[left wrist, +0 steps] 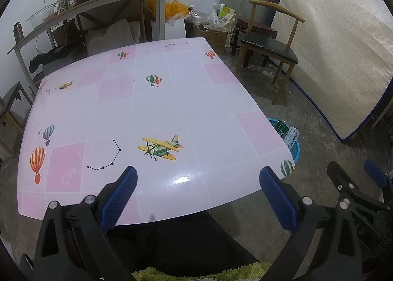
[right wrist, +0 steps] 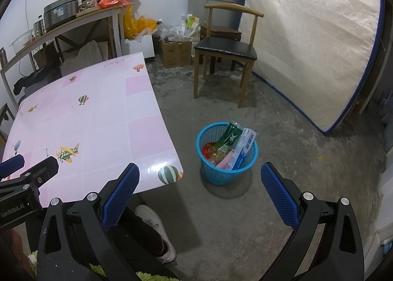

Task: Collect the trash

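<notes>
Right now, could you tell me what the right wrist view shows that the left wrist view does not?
Only the right wrist view shows the inside of the blue basket, standing on the floor beside the table and holding a green packet and a white-and-blue box, plus a person's white shoe. Only the left wrist view shows the whole tabletop, with no trash on it, and a bottle on the side shelf. Both show the pink table, the wooden chair, the mattress, and both grippers open and empty: left gripper, right gripper.

I see dim, cool indoor light, glare on the tabletop (left wrist: 180,180) just ahead, and heavy fisheye bending with dark corners.
</notes>
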### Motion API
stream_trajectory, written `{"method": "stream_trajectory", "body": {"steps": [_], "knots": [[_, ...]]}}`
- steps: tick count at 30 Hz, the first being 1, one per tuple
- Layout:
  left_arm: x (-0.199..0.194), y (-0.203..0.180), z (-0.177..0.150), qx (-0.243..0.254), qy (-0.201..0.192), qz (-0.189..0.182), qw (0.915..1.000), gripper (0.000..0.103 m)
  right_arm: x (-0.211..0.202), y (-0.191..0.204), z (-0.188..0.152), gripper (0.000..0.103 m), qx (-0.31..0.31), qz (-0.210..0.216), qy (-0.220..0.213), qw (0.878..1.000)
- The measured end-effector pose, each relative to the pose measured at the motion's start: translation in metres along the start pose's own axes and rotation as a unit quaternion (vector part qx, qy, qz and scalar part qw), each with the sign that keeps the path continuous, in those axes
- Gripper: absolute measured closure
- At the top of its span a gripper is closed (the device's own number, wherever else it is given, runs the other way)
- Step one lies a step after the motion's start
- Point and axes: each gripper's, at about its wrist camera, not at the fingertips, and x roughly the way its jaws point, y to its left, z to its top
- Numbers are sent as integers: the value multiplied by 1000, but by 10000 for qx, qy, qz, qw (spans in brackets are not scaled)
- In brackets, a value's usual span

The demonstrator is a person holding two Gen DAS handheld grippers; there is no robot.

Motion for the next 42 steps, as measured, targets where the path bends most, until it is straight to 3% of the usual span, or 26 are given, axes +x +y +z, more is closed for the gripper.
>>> {"method": "stream_trajectory", "body": {"steps": [42], "knots": [[0, 3, 0, 16, -20, 21, 10000, 5, -1, 6, 6, 8, 30, 11, -18, 10000]]}}
